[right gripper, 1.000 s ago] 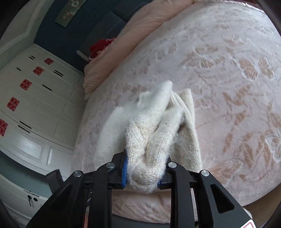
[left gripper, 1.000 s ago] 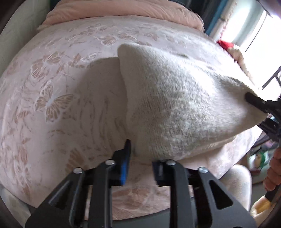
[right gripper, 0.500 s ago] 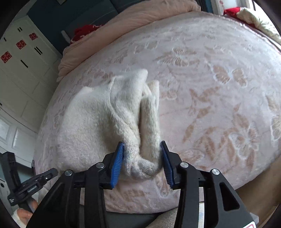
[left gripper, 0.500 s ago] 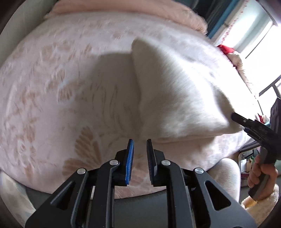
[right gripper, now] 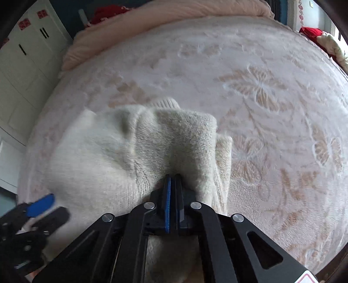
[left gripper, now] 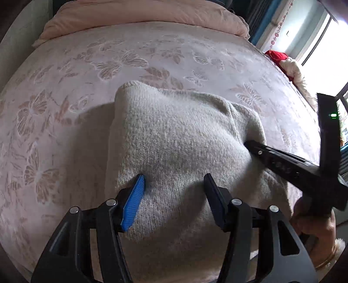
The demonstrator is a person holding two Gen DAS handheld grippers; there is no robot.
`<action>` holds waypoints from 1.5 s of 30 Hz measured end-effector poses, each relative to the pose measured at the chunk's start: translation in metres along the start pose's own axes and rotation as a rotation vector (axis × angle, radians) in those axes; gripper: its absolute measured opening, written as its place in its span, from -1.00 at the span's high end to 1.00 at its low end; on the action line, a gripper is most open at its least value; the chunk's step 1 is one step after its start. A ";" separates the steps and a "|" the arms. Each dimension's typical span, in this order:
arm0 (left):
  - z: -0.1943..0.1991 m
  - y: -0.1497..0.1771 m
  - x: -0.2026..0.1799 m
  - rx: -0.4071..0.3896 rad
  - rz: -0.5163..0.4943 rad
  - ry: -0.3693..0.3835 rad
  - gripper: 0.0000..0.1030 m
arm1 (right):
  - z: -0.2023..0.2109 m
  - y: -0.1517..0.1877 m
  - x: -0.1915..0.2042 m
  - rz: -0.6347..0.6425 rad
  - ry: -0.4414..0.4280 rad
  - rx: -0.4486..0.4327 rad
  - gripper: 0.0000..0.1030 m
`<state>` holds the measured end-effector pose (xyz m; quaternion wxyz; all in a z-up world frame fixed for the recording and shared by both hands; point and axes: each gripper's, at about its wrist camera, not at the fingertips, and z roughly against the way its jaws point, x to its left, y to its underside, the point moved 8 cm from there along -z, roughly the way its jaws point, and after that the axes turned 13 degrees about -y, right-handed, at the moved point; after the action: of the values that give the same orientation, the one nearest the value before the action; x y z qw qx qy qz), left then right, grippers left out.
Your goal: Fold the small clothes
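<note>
The cream knitted sweater [left gripper: 178, 141] lies folded in a thick bundle on the near part of my bed, its woolly bulk reaching to the near edge, with one rounded corner pointing toward the far left. In the right wrist view the sweater [right gripper: 130, 152] shows a ribbed cuff or hem [right gripper: 166, 103] poking out at its far side and a folded flap hanging down its right edge.

My left gripper [left gripper: 174, 189] stands wide open, its blue pad [left gripper: 133, 203] and the black finger set well apart, both resting over the near portion of the knit without pinching any of it. My right gripper [right gripper: 173, 187] has its fingers pressed together, tips nosing into a crease of the sweater; whether a fold of wool is caught between the pads I cannot tell. From the left wrist view the right gripper [left gripper: 250, 144] comes in from the right and touches the sweater's right side, with my right hand [left gripper: 313, 219] behind it.

Under it all is the pale pink bedspread [left gripper: 130, 63] patterned with butterflies. A pink duvet [left gripper: 141, 13] is heaped along the far edge. Something red [left gripper: 277, 56] sits by the bright window at far right, and white wardrobe doors [right gripper: 21, 65] stand to the left.
</note>
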<state>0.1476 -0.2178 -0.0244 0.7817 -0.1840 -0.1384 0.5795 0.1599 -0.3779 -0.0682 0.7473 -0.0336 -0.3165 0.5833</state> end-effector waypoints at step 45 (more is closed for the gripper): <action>0.013 0.065 0.027 0.103 0.060 0.046 -0.60 | 0.046 0.033 0.021 -0.035 -0.033 -0.057 0.74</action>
<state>0.0944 -0.1734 -0.0413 0.7756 -0.1609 -0.0846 0.6045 0.1106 -0.3629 -0.0362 0.7510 -0.0400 -0.3458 0.5611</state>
